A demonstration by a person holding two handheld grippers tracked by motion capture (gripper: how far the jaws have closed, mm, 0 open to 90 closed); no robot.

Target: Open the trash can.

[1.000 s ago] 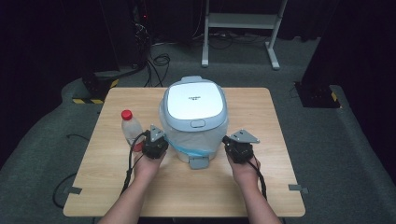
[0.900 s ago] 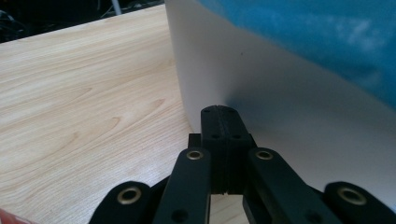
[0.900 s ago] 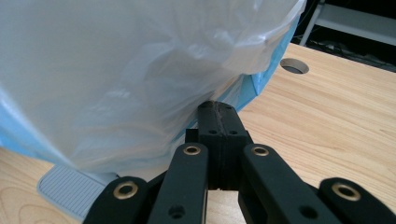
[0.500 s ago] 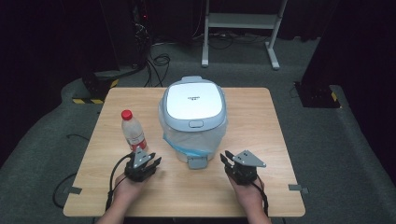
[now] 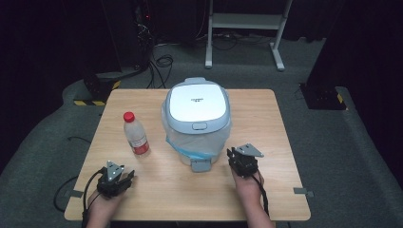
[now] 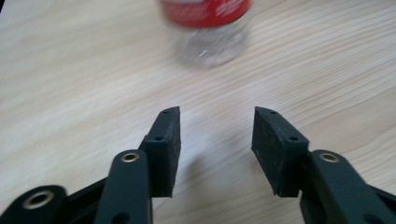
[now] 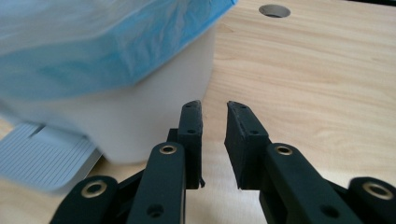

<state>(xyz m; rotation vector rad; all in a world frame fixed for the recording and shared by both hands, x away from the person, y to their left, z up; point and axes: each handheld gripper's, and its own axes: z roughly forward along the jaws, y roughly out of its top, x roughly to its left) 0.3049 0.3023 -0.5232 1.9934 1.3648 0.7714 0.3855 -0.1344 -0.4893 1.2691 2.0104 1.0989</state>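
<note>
A white pedal bin (image 5: 197, 111) lined with a blue bag stands mid-table, its grey pedal (image 5: 200, 165) facing me. A clear bottle (image 5: 135, 134) with a red cap and red label stands to its left. My left gripper (image 5: 127, 176) lies near the table's front left edge. Its jaws have just been opening and stand open (image 6: 217, 112) with nothing between them, and the bottle (image 6: 210, 28) is ahead. My right gripper (image 5: 231, 154) sits just right of the pedal. Its jaws (image 7: 214, 105) have just been closing to a narrow gap with nothing in it, beside the bin's wall (image 7: 140, 116).
The wooden table (image 5: 266, 190) has a cable hole (image 7: 274, 10) at its far side. The pedal (image 7: 42, 158) juts out low at the bin's front. Behind the table on the dark floor are cables, a white metal stand (image 5: 244, 21) and a black-and-yellow block (image 5: 95, 90).
Both hands have drawn back from the bin's front. The left went far toward the front left corner, past the bottle. The right slid slightly back and lower.
</note>
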